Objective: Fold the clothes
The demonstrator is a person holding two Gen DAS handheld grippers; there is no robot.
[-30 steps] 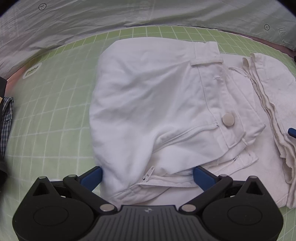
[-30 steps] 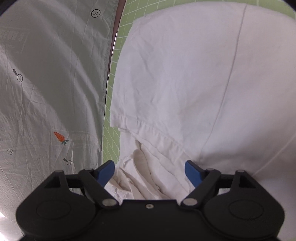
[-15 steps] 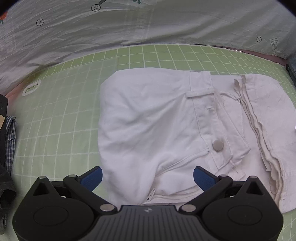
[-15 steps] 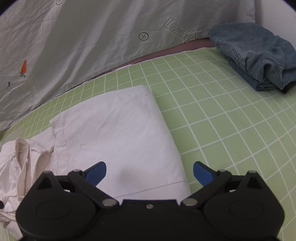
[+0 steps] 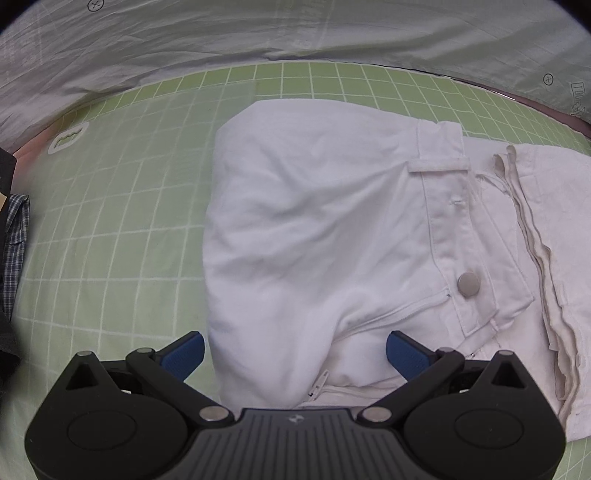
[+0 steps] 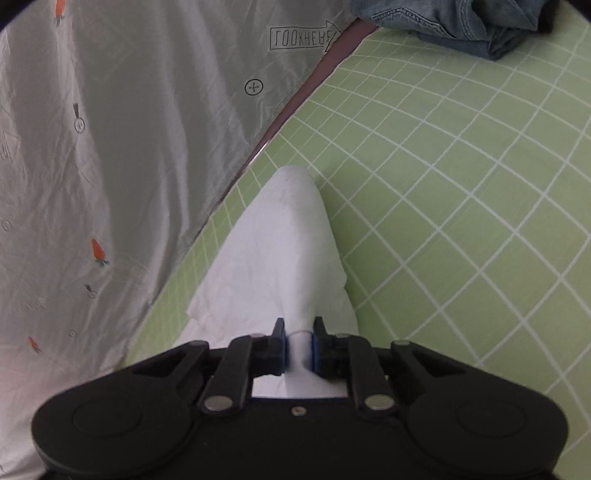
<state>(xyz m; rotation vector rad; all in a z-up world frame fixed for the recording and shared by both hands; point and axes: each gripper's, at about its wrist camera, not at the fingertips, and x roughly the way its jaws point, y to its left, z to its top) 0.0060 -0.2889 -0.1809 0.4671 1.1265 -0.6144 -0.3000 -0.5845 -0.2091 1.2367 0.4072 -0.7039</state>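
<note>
Right gripper (image 6: pixel 298 345): jaws drawn in close, pinching a fold of the white trousers (image 6: pixel 284 258) between the blue pads (image 6: pixel 282 347); the cloth rises into the pinch and runs forward from it as a narrowing ridge. Left gripper (image 5: pixel 294 350): jaws spread wide, blue pads (image 5: pixel 184 354) on either side of the near edge of the white trousers (image 5: pixel 314 240); contact with the cloth cannot be told. In the left wrist view the trousers lie folded on the green grid mat (image 5: pixel 110 240), waistband to the right with a belt loop (image 5: pixel 437 165), a metal button (image 5: pixel 467 284) and a zipper (image 5: pixel 316 389) near the gripper body. Left margin: checked fabric (image 5: pixel 13 240). Beyond the mat, a grey printed sheet (image 6: pixel 129 129) with small carrot prints (image 6: pixel 98 251). Right wrist view, top edge: folded blue denim (image 6: pixel 454 22) on the mat, well apart from the trousers.
</note>
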